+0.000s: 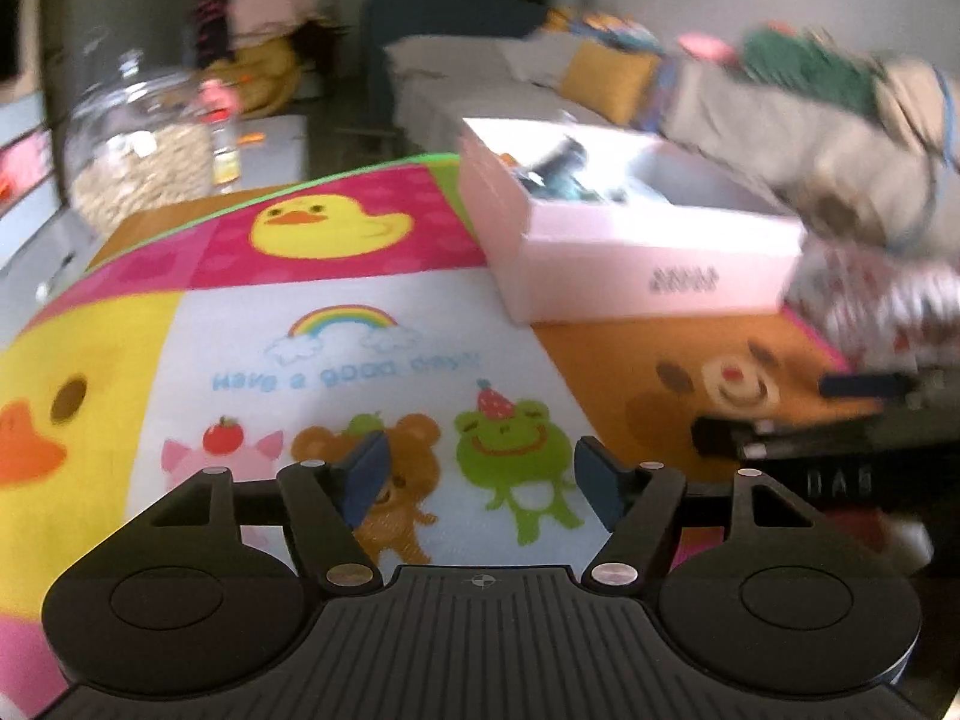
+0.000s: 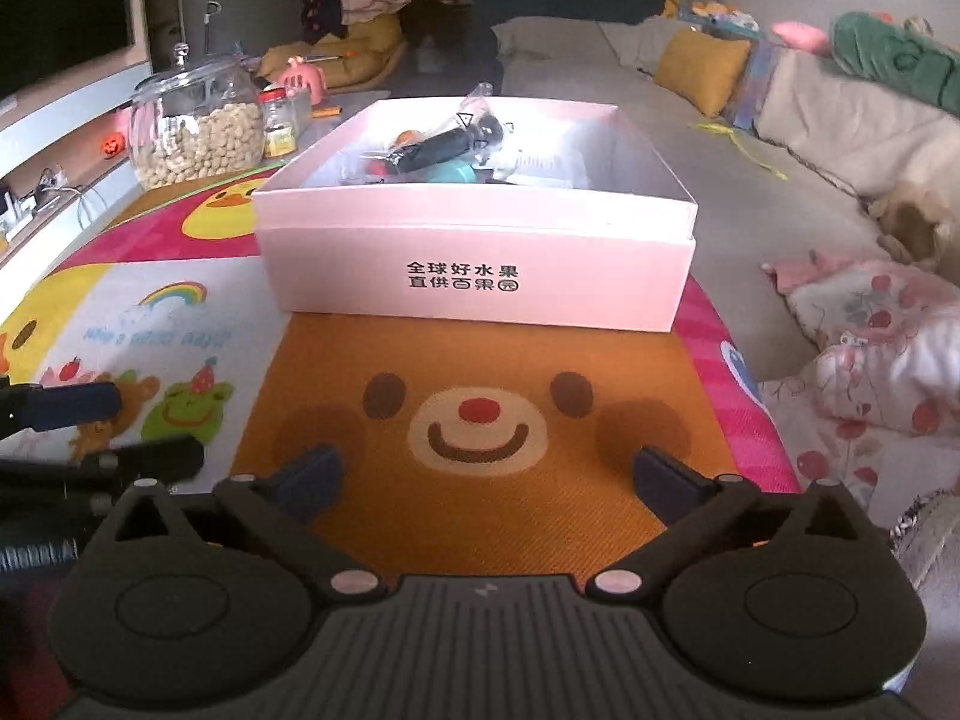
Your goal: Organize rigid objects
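Observation:
A pink cardboard box stands on the cartoon play mat, straight ahead of my right gripper. Inside it lie a black cylindrical object, a teal item, a small orange item and clear plastic wrap. My right gripper is open and empty, low over the bear face on the mat. My left gripper is open and empty over the frog and bear drawings; the box is up and to its right. Each gripper shows at the edge of the other's view.
A glass jar of nuts and small bottles stand at the mat's far left. A sofa with a yellow cushion and floral bedding runs along the right. A shelf unit lines the left wall.

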